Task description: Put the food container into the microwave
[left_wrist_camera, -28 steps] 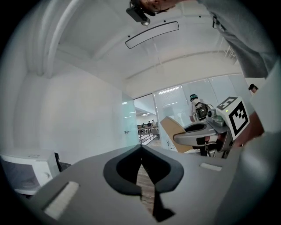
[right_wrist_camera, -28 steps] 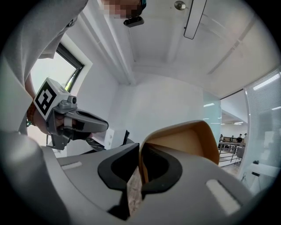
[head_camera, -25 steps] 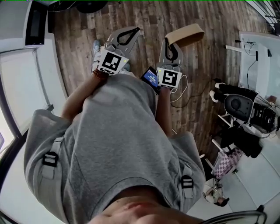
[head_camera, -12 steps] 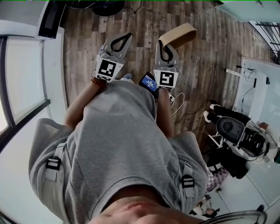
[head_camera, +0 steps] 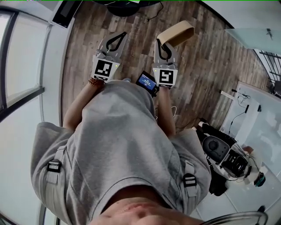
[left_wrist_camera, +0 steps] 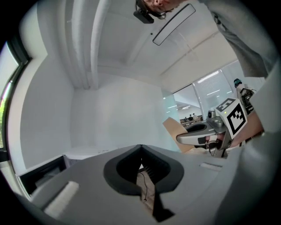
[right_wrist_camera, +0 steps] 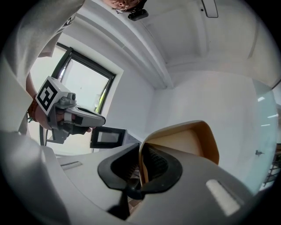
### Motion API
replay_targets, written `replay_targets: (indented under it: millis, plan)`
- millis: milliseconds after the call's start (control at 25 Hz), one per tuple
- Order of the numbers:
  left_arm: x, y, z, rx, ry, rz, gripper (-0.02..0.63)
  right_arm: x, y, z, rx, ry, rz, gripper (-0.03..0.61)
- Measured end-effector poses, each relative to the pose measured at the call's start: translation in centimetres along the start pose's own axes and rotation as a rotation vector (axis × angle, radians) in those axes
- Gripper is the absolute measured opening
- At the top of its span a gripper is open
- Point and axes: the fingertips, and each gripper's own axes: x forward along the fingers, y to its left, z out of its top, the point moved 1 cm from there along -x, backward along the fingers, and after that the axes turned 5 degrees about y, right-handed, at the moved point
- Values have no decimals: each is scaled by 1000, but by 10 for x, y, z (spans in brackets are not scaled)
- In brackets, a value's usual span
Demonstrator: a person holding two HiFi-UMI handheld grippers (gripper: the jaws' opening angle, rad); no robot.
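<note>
The right claw (right_wrist_camera: 140,159) is gripping the tan food container (right_wrist_camera: 184,143) by its rim, the left claw (left_wrist_camera: 141,154) is hanging closed and empty, and the placing into the microwave is not yet happening.

Food container (head_camera: 176,33), left gripper (head_camera: 122,34), right gripper (head_camera: 160,42): slightly leftward.

Grey shirt (head_camera: 118,145) fills the middle of the head view and blocks the floor under it. Up front, the food container (head_camera: 178,33) has its near wall tucked out of sight between the jaws of the right gripper (head_camera: 161,46). The small screen (head_camera: 146,81) carries print too tiny to read, and a dark box (head_camera: 66,9) gets clipped by the top edge, so there's no telling what it is.
</note>
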Motion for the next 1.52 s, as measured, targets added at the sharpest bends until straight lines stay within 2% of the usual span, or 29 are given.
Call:
replay_targets:
  millis: [400, 760, 1120, 1520]
  plan:
    - [-32, 90, -14, -26, 19, 184, 2, 85, 58, 34, -45, -50, 194, 44]
    - [-49, 153, -20, -57, 3, 305, 2, 134, 104, 49, -90, -60, 328, 44]
    - [-30, 175, -16, -55, -30, 297, 2, 165, 115, 59, -135, -59, 383, 44]
    - [2, 198, -10, -44, -37, 274, 2, 198, 107, 65, -144, -51, 391, 44]
